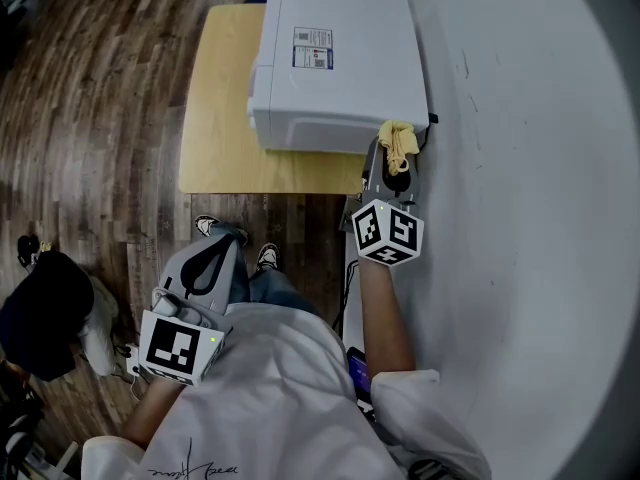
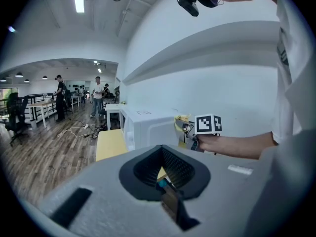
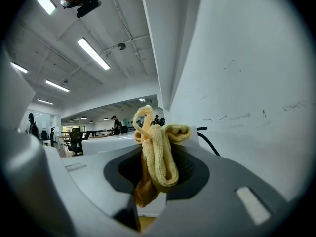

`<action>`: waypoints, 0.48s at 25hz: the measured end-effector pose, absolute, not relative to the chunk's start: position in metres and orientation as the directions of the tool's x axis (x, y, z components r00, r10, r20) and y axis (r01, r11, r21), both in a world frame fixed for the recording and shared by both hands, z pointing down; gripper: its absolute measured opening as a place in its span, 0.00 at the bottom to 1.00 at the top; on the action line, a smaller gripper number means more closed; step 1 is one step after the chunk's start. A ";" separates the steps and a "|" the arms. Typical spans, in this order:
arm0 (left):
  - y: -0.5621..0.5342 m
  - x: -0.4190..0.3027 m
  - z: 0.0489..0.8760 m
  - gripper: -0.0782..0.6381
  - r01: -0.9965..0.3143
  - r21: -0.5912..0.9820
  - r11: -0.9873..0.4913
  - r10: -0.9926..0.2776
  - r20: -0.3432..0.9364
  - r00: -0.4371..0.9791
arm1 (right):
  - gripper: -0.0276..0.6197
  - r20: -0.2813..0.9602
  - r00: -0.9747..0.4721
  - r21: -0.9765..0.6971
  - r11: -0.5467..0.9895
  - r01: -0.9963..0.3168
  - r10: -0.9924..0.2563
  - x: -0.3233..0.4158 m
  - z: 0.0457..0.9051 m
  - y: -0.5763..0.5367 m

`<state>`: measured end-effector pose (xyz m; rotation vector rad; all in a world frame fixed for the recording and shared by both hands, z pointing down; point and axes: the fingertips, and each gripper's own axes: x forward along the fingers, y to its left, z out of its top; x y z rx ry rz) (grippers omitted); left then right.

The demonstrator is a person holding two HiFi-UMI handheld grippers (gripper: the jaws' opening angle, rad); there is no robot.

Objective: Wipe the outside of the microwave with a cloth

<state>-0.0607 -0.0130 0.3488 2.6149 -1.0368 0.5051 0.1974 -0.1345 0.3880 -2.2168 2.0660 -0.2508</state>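
Your right claw point(image 1: 393, 168) grips the one yellow cloth point(image 1: 400, 144). The cloth is bunched so that it hides the jaw tips, and it sits right at the near right corner of the single white microwave point(image 1: 340, 58). The microwave's far end is cut off at the frame top, and its front face can't be seen from above. It stands on one table point(image 1: 215, 118). Your left claw point(image 1: 205, 265) hangs low by your leg, jaws together with nothing between them.

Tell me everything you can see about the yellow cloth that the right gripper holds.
The cloth is pale yellow, ribbed and knitted-looking, bunched into folds, one loop sticking up, a darker end hanging down. The right gripper is shut on it. It sits by the near right corner of the white microwave; whether it touches there is unclear.
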 end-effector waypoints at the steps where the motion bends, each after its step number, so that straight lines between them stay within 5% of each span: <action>1: -0.014 -0.059 0.347 0.10 -0.700 0.132 -0.702 -0.604 0.411 0.683 | 0.21 0.052 0.056 -0.187 -0.065 -0.980 -0.997 0.194 0.389 -0.135; 12: -0.014 -0.063 0.340 0.10 -0.723 0.064 -0.688 -0.653 0.382 0.654 | 0.22 0.054 -0.034 -0.202 0.023 -0.979 -0.998 0.152 0.392 -0.140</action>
